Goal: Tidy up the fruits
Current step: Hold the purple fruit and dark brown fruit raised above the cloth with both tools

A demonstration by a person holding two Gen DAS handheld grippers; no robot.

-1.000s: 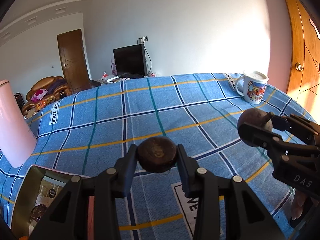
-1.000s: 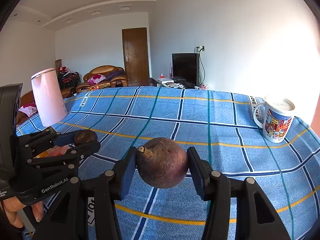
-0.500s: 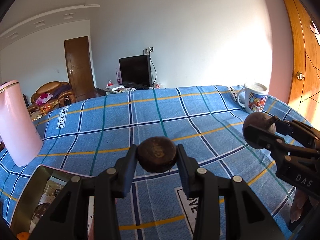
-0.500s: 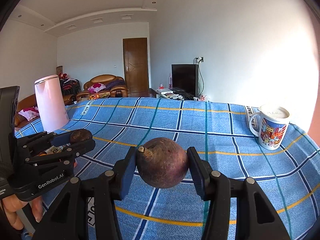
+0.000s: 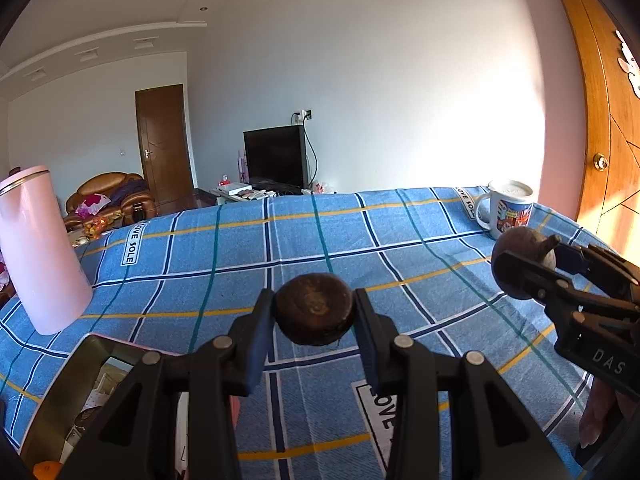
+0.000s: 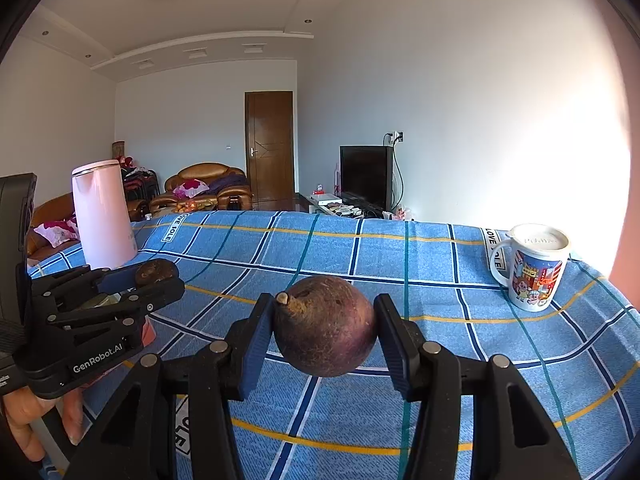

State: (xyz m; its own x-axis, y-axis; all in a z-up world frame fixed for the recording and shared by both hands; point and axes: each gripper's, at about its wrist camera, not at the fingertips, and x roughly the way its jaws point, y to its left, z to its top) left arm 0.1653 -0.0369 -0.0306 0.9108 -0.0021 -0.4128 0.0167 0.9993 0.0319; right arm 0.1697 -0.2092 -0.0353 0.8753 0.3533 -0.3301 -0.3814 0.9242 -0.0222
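The left tool [image 5: 314, 312] is clamped on a small dark brown fruit [image 5: 314, 308], flat and round, held in the air above the bench. The right tool [image 6: 324, 328] is clamped on a bigger purple fruit [image 6: 325, 326] with a short stem pointing up and left; its pads press on both sides near the middle. Both fruits are clear of the blue checked cloth [image 6: 400, 256].

Low at the left edge of the left view there is a shiny box [image 5: 80, 396], probably the place for the fruits, though its inside is hard to read. I think the carrying step is in hand. To do it well, keep both grips firm, bring one fruit at a time low over the box, and open the tool only when the fruit almost rests. A pink kettle [image 5: 40, 252] and a mug [image 6: 534, 268] stand well apart from the tools.
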